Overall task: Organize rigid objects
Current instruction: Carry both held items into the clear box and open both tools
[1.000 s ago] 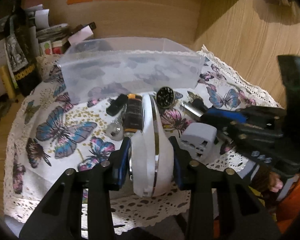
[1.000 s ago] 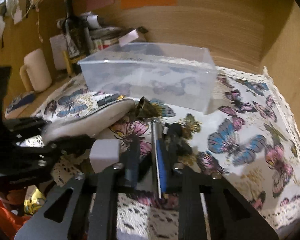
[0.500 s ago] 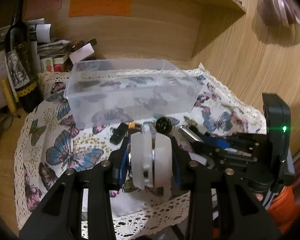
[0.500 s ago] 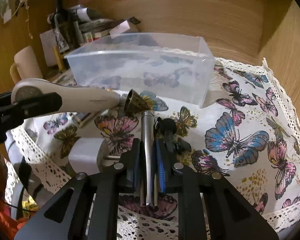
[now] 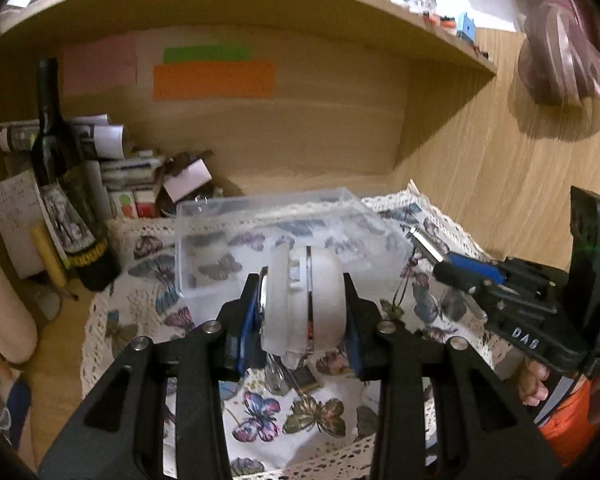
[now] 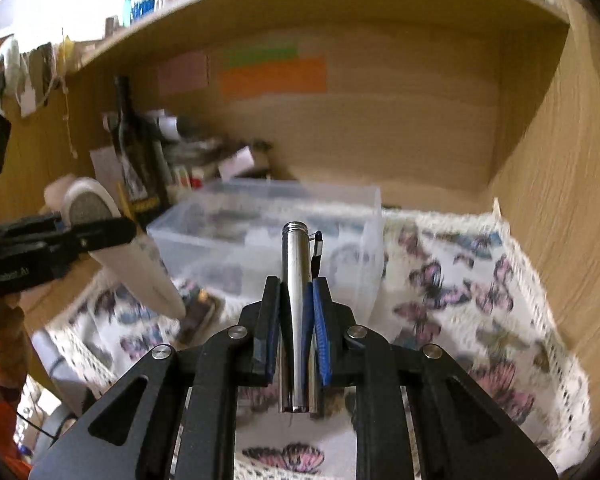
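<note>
White rounded plastic device with a chrome seam band (image 5: 304, 300) is clamped between the blue-padded fingers of the left gripper (image 5: 302, 312), held up off the cloth, in front of the near wall of the clear rectangular plastic storage box (image 5: 260, 236); from the right wrist view it reads as a long white tapering body (image 6: 136, 256) with a grey oval pad at its top end, tilted nose-down to the left of the box. Slim silver metal cylinder with a threaded end (image 6: 296, 300) is pinched lengthwise in the right gripper (image 6: 296, 320), tip pointing at the box's near wall, a small black clip-like piece (image 6: 317, 250) sticking up just beside its tip. In the left view the right gripper (image 5: 456, 272) sits off to the right, cylinder tip (image 5: 422, 242) near the box's right end. Box (image 6: 268, 232) sits at the back of the white lace-edged cloth with butterfly print (image 5: 260, 420), which covers the wooden tabletop (image 5: 56, 352). Under the left gripper small items lie on the cloth, a metal key-like piece (image 5: 276, 378) and a dark flat piece (image 5: 306, 378), partly hidden. Dark glass wine bottle with a label (image 5: 60, 184) stands left of the box, stacked papers and small cartons (image 5: 132, 172) behind it. Orange, green and pink paper notes (image 5: 214, 80) are stuck on the wooden back panel under a shelf (image 5: 260, 4).
</note>
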